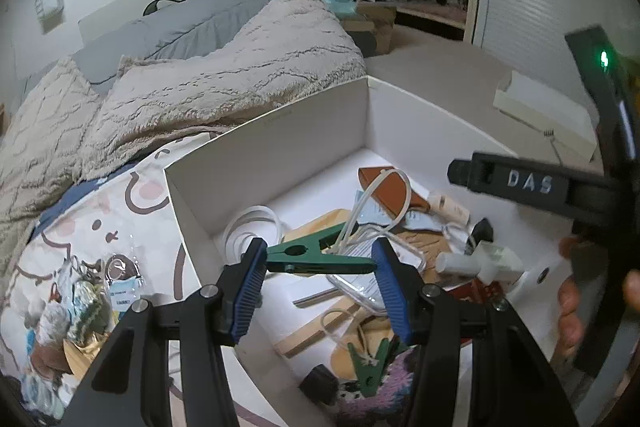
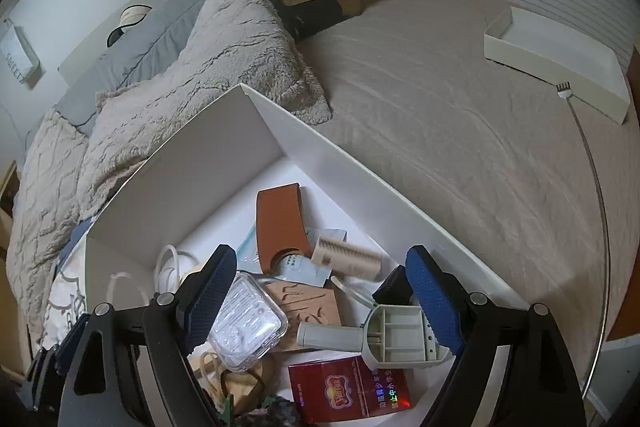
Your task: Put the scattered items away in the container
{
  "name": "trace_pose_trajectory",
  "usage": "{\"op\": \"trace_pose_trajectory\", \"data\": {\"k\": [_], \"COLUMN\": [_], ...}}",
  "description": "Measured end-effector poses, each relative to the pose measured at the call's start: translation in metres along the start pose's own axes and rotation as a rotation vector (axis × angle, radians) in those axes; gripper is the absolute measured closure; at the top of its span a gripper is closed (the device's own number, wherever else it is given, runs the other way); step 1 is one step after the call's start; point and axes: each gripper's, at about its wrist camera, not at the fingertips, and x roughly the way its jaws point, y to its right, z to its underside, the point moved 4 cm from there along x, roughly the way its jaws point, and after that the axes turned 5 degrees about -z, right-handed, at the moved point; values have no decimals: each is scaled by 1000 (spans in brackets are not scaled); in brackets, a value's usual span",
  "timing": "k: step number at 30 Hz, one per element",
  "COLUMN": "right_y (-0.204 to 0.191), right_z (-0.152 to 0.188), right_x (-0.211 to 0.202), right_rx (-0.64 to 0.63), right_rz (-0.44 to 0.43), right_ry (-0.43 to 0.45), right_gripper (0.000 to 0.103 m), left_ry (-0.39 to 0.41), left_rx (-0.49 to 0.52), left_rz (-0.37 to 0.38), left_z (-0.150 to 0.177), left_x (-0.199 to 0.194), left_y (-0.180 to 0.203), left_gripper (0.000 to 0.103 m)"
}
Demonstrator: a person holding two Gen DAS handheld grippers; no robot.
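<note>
A white container (image 1: 280,143) is seen at centre frame, with a dark green clip (image 1: 316,257), a tan-brown leather piece (image 2: 280,223) and a dark red box (image 2: 352,393) with gold lettering inside. Blue ribbed pads (image 1: 390,287) are carried on black fingers. A beige furry blanket (image 1: 224,67) and grey pillow (image 1: 192,23) are shown upper left.
</note>
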Motion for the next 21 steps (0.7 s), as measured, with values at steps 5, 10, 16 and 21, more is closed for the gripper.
{"op": "trace_pose_trajectory", "data": {"k": [5,10,16,21], "right_y": [0,0,-2,-3], "right_z": [1,1,1,1], "right_x": [0,0,0,0], "right_rx": [-6,0,-11,-11], "right_rz": [-10,-14,-13,-13], "right_ry": [4,4,6,6], "right_gripper": [17,17,16,16], "left_ry": [-26,-34,-52,-48], "left_rx": [95,221,282,287], "left_rz": [-1,-35,-75,-113], "left_z": [5,11,17,19], "left_x": [6,7,11,13], "left_y": [6,12,12,7], "left_gripper": [49,49,49,49]}}
